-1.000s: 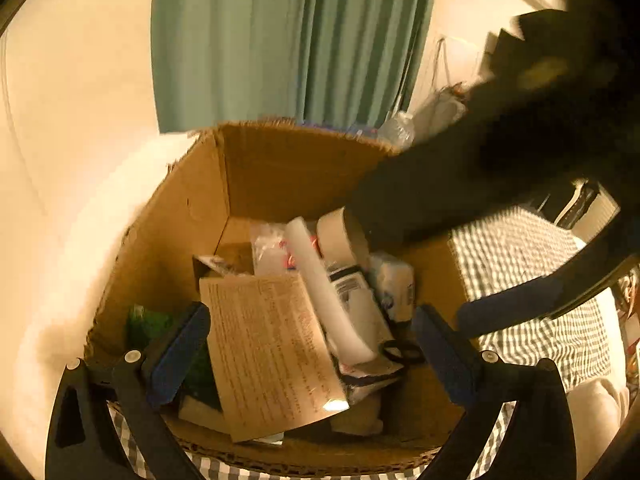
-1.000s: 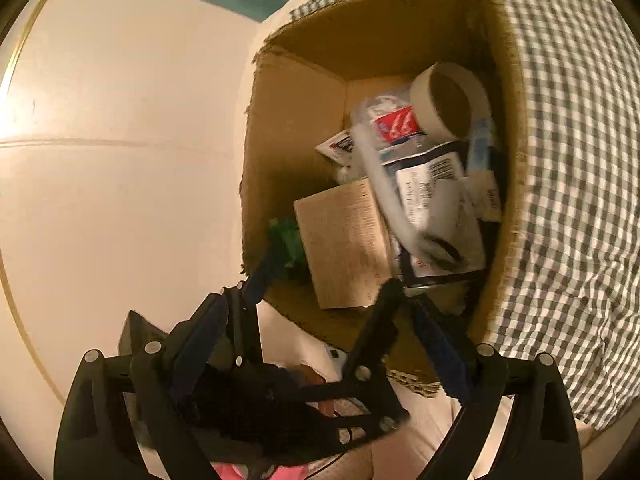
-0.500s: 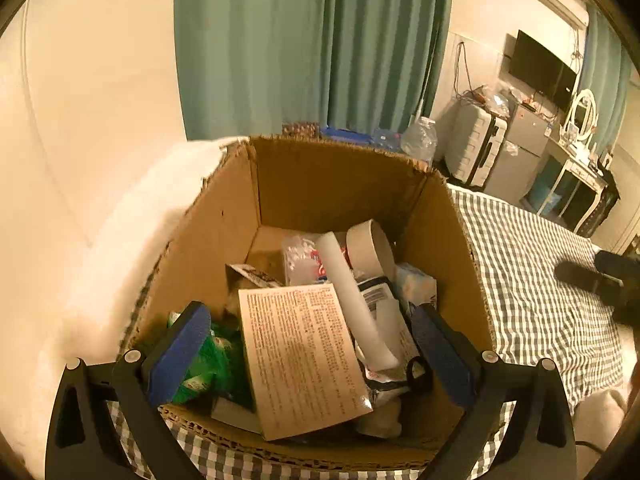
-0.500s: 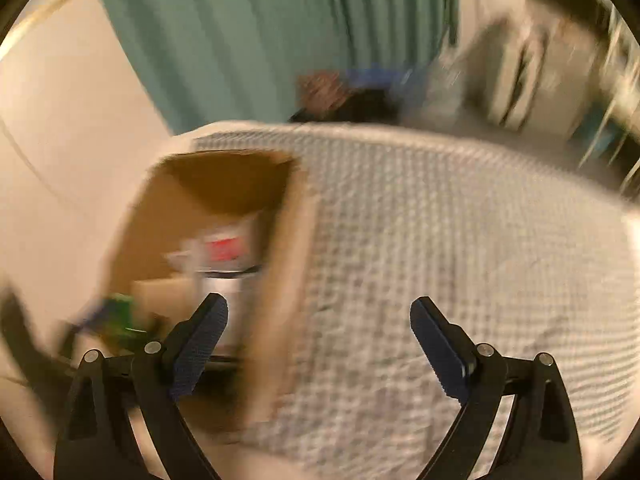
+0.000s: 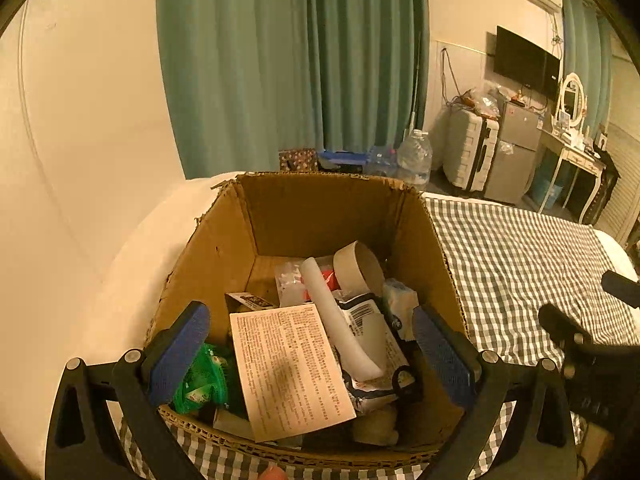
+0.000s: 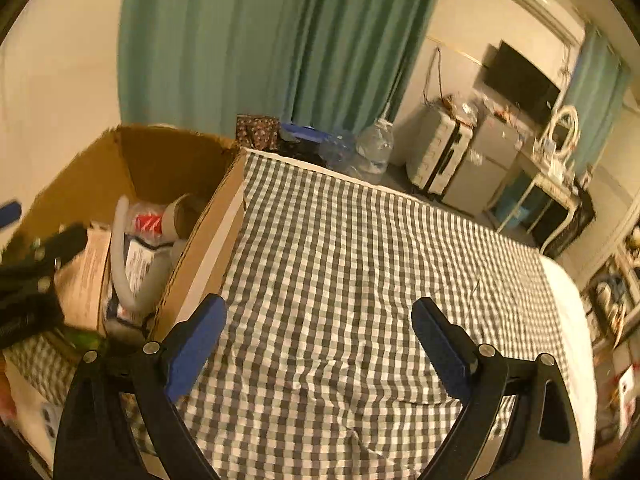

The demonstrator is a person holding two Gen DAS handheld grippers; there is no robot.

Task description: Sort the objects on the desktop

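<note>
An open cardboard box (image 5: 328, 208) stands on the checked cloth (image 5: 520, 264). It holds a printed sheet (image 5: 286, 368), a green packet (image 5: 200, 380), a tape roll (image 5: 360, 268), a white tube (image 5: 336, 320) and several packets. My left gripper (image 5: 312, 354) is open and empty just above the box's near rim. My right gripper (image 6: 320, 340) is open and empty over bare checked cloth (image 6: 360, 264), to the right of the box (image 6: 160, 168). Its black frame shows in the left wrist view (image 5: 580, 340).
The box sits at the left end of the cloth-covered surface beside a cream wall (image 5: 80, 160). Green curtains (image 5: 292, 64), water bottles (image 5: 414, 156), a suitcase (image 5: 472, 156), a small fridge (image 5: 516, 148) and a dressing table (image 5: 572, 160) stand beyond the far edge.
My right gripper has swung from above the box out to the right over the bare cloth. My left gripper has pulled back and tilted up a little; the box contents have not moved.
</note>
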